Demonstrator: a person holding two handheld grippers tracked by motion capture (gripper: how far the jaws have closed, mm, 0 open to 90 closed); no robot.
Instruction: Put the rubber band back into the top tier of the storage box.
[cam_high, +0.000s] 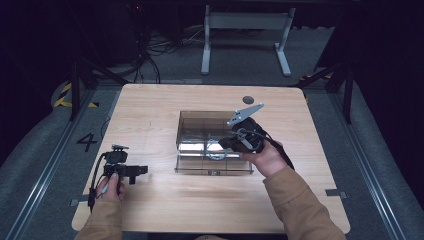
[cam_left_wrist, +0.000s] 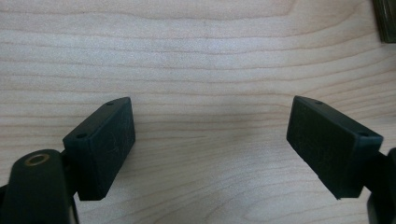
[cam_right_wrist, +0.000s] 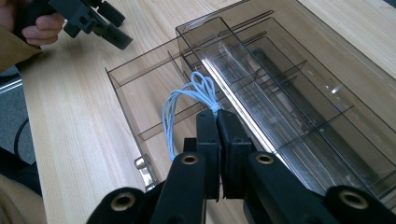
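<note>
The right gripper (cam_right_wrist: 217, 116), fingers (cam_right_wrist: 208, 140) pinched on a coiled white cord (cam_right_wrist: 187, 100), holds it over the clear divided box (cam_high: 186, 120), seemingly to stow it, while the left gripper (cam_left_wrist: 210, 140) waits wide open over the bare counter (cam_high: 150, 110)

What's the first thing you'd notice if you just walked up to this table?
Probably the clear smoky plastic organizer box with dividers in the middle of the wooden table. The right gripper is over it, jaws pinched shut on a coiled white cable hanging above a compartment. The left gripper sits open near the table's left edge, holding nothing.
</note>
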